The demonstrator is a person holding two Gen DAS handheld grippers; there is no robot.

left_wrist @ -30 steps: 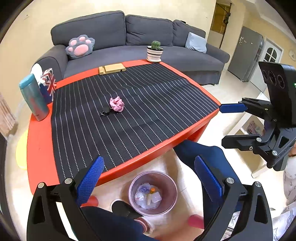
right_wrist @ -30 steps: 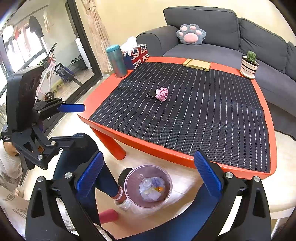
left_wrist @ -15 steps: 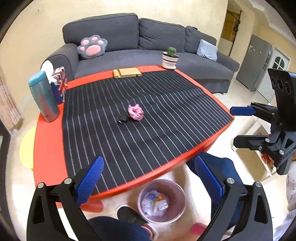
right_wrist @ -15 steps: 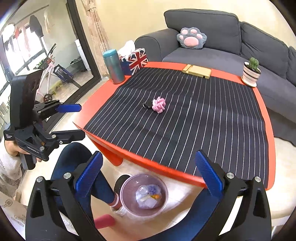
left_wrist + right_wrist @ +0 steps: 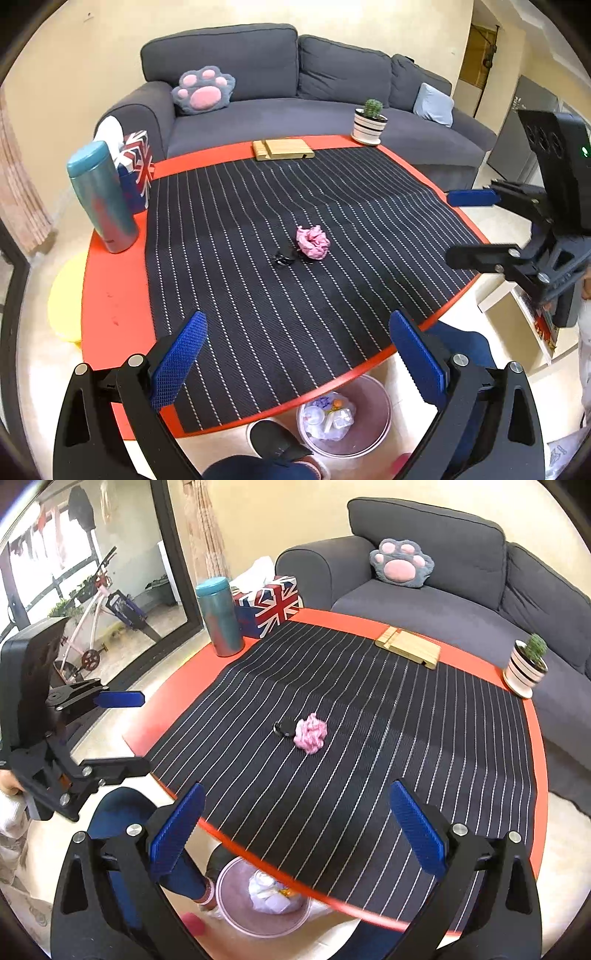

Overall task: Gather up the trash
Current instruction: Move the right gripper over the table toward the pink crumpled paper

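Note:
A crumpled pink paper ball [image 5: 313, 242] lies mid-table on the black striped mat [image 5: 258, 295], next to a small black object [image 5: 284, 260]. Both also show in the right wrist view: the ball [image 5: 311, 733] and the black object [image 5: 283, 728]. My left gripper [image 5: 295, 354] is open and empty above the table's near edge. My right gripper [image 5: 295, 830] is open and empty, also above the near edge. Each gripper appears in the other's view: the right [image 5: 469, 225] and the left [image 5: 122, 731]. A clear bin [image 5: 345, 415] holding trash stands on the floor below the table edge.
On the red table [image 5: 110, 295] stand a teal tumbler [image 5: 101, 197], a Union Jack tissue box [image 5: 135, 170], a wooden block [image 5: 282, 148] and a potted cactus [image 5: 369, 123]. A grey sofa [image 5: 295, 92] lies behind. The person's legs and slipper [image 5: 277, 439] are beside the bin.
Both grippers have risen and moved forward over the table's near edge. The bin has slipped lower and partly under the edge in both views. Both grippers stay open.

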